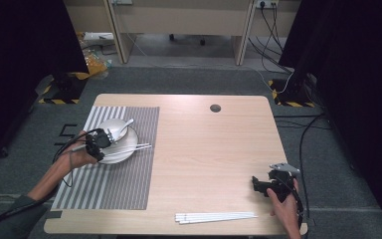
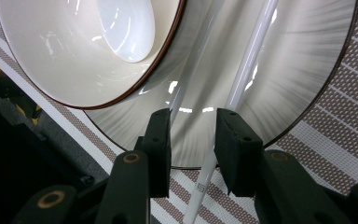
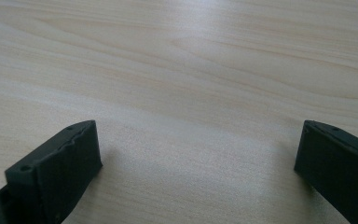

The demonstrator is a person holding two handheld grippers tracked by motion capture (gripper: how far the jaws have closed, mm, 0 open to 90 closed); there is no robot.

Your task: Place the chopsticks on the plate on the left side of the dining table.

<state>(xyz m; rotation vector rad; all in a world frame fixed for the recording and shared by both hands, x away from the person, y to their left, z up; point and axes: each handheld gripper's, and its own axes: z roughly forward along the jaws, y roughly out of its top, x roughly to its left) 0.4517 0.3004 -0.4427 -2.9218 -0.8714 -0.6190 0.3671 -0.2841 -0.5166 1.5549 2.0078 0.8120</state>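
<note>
On the striped placemat a white plate carries a white bowl with a spoon in it. Two white chopsticks lie across the plate. My left gripper sits at the plate's left rim. In the left gripper view its jaws stand a little apart over the plate; one chopstick runs between them, untouched on the left side, and the other chopstick passes behind the left jaw. My right gripper hovers open over bare wood at the front right.
A bundle of several white chopsticks lies along the table's front edge. A dark round grommet sits at the far middle of the table. The bowl stands close to the left jaw.
</note>
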